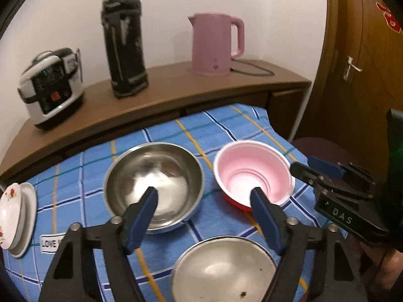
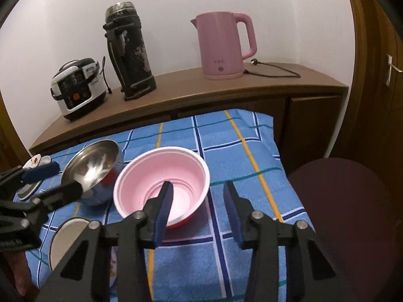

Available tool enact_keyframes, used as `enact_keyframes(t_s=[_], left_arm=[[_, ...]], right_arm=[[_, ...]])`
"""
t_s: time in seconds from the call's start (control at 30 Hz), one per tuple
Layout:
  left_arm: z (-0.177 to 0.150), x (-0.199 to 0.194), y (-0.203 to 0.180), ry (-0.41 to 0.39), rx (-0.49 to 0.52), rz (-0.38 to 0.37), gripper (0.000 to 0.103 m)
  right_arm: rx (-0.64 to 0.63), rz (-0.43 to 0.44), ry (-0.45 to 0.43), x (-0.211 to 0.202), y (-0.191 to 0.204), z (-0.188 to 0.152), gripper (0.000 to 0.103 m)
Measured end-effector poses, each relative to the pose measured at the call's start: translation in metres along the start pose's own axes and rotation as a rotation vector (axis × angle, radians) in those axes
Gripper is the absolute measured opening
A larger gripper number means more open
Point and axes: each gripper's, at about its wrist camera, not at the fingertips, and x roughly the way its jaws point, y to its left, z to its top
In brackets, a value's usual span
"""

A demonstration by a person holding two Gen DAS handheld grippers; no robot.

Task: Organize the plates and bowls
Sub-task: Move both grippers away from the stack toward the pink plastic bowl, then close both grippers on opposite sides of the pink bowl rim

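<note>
On the blue plaid cloth (image 1: 176, 130) stand a steel bowl (image 1: 153, 176), a pink bowl with a red outside (image 1: 252, 171) and, nearer to me, a second steel dish (image 1: 224, 269). White floral plates (image 1: 12, 216) lie stacked at the left edge. My left gripper (image 1: 205, 198) is open; one finger hangs over the steel bowl's hollow, the other at the pink bowl's near rim. My right gripper (image 2: 199, 197) is open too, its left finger inside the pink bowl (image 2: 163, 176) and its right finger outside the bowl's wall. Neither pad visibly presses on anything.
A wooden sideboard (image 2: 226, 90) behind the table carries a rice cooker (image 2: 78, 88), a black flask (image 2: 128, 52) and a pink kettle (image 2: 221, 47) with its cord. A dark round stool (image 2: 340, 214) stands right of the table, a wooden door (image 1: 357, 63) beyond it.
</note>
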Motion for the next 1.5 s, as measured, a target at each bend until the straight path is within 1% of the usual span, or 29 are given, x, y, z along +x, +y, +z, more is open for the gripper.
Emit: enact_keyframes(t_s=[0.03,0.13,0.2,0.27,0.33,0.37,0.4,0.53,0.67,0.73,0.83,0.97,1.07,1.2,1.3,1.37,1.4,1.43,1.47,1.5], left_arm=[[0.000,0.003,-0.003,0.016,0.007,-0.004,0.062],[-0.002,0.014,-0.008,0.059,0.028,-0.019,0.052],[-0.002,0.019,-0.009,0.078,0.032,-0.031,0.048],[-0.001,0.023,-0.010,0.092,0.031,-0.046,0.048],[0.000,0.025,-0.013,0.097,0.036,-0.051,0.048],[0.001,0.027,-0.015,0.099,0.044,-0.052,0.048],[0.002,0.027,-0.015,0.102,0.048,-0.054,0.048],[0.007,0.030,-0.015,0.132,0.047,-0.085,0.048],[0.011,0.031,-0.003,0.130,0.007,-0.084,0.048],[0.012,0.032,0.002,0.133,-0.006,-0.075,0.048],[0.012,0.034,0.003,0.140,0.001,-0.074,0.048],[0.014,0.039,-0.001,0.156,0.012,-0.100,0.048],[0.013,0.047,-0.003,0.177,0.027,-0.094,0.048],[0.012,0.053,-0.002,0.194,0.021,-0.123,0.048],[0.013,0.057,-0.002,0.199,0.019,-0.135,0.048],[0.012,0.057,-0.002,0.198,0.023,-0.137,0.044],[0.012,0.057,-0.003,0.197,0.027,-0.134,0.037],[0.012,0.057,-0.003,0.198,0.030,-0.136,0.034],[0.012,0.056,-0.002,0.194,0.029,-0.139,0.034],[0.012,0.055,-0.002,0.190,0.029,-0.137,0.029]], right_arm=[[0.002,0.003,0.003,0.002,-0.001,0.000,0.037],[0.009,0.007,0.013,0.010,-0.004,-0.001,0.035],[0.015,0.013,0.021,0.014,-0.005,-0.001,0.032],[0.018,0.017,0.027,0.018,-0.005,-0.001,0.028],[0.023,0.030,0.036,0.022,-0.006,0.000,0.022],[0.025,0.036,0.038,0.023,-0.006,0.000,0.017],[0.025,0.040,0.040,0.024,-0.006,0.000,0.015],[0.030,0.056,0.040,0.024,-0.006,0.000,0.012],[0.046,0.070,0.032,0.021,-0.009,0.000,0.007],[0.047,0.064,0.027,0.019,-0.010,0.000,0.006],[0.052,0.060,0.025,0.019,-0.012,0.000,0.006],[0.053,0.058,0.031,0.020,-0.014,0.000,0.006],[0.059,0.051,0.036,0.022,-0.018,-0.001,0.006],[0.062,0.058,0.033,0.024,-0.020,-0.001,0.006],[0.060,0.087,0.027,0.024,-0.017,-0.001,0.007],[0.051,0.097,0.028,0.025,-0.013,-0.001,0.007],[0.052,0.100,0.030,0.025,-0.012,-0.002,0.007],[0.051,0.095,0.029,0.026,-0.011,-0.002,0.008],[0.054,0.095,0.028,0.027,-0.011,-0.002,0.008],[0.056,0.091,0.029,0.027,-0.011,-0.002,0.008]])
